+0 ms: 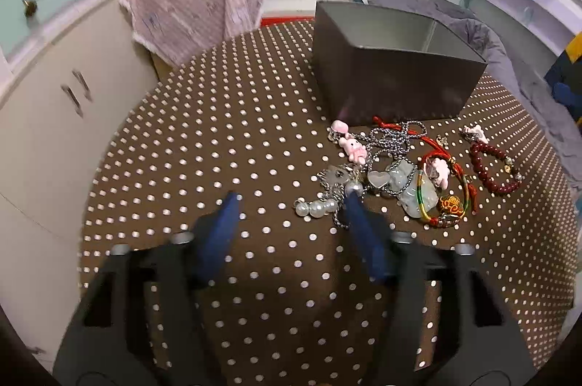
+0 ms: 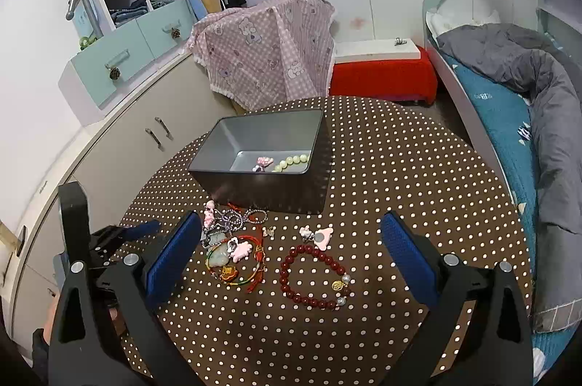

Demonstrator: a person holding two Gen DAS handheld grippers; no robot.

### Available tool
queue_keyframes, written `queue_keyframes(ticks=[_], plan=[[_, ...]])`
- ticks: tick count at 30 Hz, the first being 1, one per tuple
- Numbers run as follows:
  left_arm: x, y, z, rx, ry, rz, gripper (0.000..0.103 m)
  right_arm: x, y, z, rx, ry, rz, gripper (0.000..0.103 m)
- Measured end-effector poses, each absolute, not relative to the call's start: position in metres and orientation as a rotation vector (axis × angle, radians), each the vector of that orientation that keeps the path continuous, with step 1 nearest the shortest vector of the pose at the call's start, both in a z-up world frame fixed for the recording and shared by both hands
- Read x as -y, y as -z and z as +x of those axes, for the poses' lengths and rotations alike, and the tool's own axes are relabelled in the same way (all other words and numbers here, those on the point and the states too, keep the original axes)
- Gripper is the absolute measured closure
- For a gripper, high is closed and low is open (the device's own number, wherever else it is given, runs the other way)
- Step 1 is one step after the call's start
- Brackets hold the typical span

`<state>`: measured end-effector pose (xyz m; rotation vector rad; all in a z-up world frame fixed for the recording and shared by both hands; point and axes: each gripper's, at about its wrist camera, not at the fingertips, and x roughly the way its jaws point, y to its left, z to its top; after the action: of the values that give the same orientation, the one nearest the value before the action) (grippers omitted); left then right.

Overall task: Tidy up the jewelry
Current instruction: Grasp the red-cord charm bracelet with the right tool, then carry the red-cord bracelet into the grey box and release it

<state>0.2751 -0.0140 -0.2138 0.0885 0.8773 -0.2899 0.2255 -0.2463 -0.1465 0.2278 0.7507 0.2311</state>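
Hovering wide open and empty, the right gripper [image 2: 291, 251] should drop straight over the red bead bracelet [image 2: 313, 277]. Left gripper [image 1: 291, 204], also open and empty, sits by the tangled pile [image 1: 385, 164]; grey box [image 2: 232, 149] is just beyond.

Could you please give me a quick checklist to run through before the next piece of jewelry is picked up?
1. Right gripper open and empty: ok.
2. Left gripper open and empty: ok.
3. Red bead bracelet lies apart from the tangled pile: ok.
4. Grey box open, room inside: ok.
5. Pieces already in the box, the green beads: ok.
6. Chains in the pile free of each other: cannot tell.
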Motion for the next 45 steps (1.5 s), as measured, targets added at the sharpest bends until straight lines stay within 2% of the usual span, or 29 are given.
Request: queue_keyframes(ticks=[1,2,4,5,17,29,30,32,34,38,39,40,42,45], plan=[[0.012,0.213,0.276,-0.874,0.303,0.074,0.054,0.246,0.148,0.226,-0.755,-0.233,0.228,0.008],[0.01,0.212,0.277,-0.875,0.319,0.062,0.064,0.245,0.15,0.226,-0.758,-0.236,0.228,0.008],[0.008,0.211,0.278,-0.878,0.342,0.043,0.072,0.243,0.152,0.227,-0.767,-0.239,0.226,0.008],[0.007,0.21,0.279,-0.879,0.356,0.034,0.08,0.242,0.153,0.227,-0.77,-0.241,0.226,0.008],[-0.006,0.197,0.265,-0.825,0.378,0.004,0.083,0.212,0.163,0.231,-0.814,-0.308,0.182,0.008],[-0.024,0.15,0.245,-0.705,0.374,-0.035,0.083,0.179,0.189,0.223,-0.883,-0.415,0.089,0.008],[-0.024,0.147,0.244,-0.695,0.371,-0.037,0.083,0.175,0.191,0.223,-0.886,-0.43,0.076,0.01],[-0.025,0.141,0.242,-0.678,0.363,-0.044,0.083,0.163,0.199,0.223,-0.902,-0.47,0.036,0.022],[-0.025,0.139,0.24,-0.669,0.358,-0.045,0.083,0.154,0.204,0.226,-0.911,-0.505,0.012,0.043],[-0.024,0.138,0.238,-0.671,0.355,-0.052,0.083,0.137,0.217,0.233,-0.915,-0.51,-0.099,0.06],[-0.024,0.139,0.237,-0.673,0.356,-0.056,0.083,0.134,0.218,0.231,-0.899,-0.502,-0.128,0.067],[-0.025,0.139,0.236,-0.674,0.357,-0.058,0.083,0.133,0.218,0.23,-0.893,-0.493,-0.152,0.081],[-0.026,0.14,0.236,-0.679,0.358,-0.06,0.083,0.136,0.216,0.228,-0.9,-0.516,-0.147,0.086],[-0.026,0.139,0.236,-0.679,0.362,-0.072,0.083,0.144,0.205,0.218,-0.87,-0.527,-0.132,0.087]])
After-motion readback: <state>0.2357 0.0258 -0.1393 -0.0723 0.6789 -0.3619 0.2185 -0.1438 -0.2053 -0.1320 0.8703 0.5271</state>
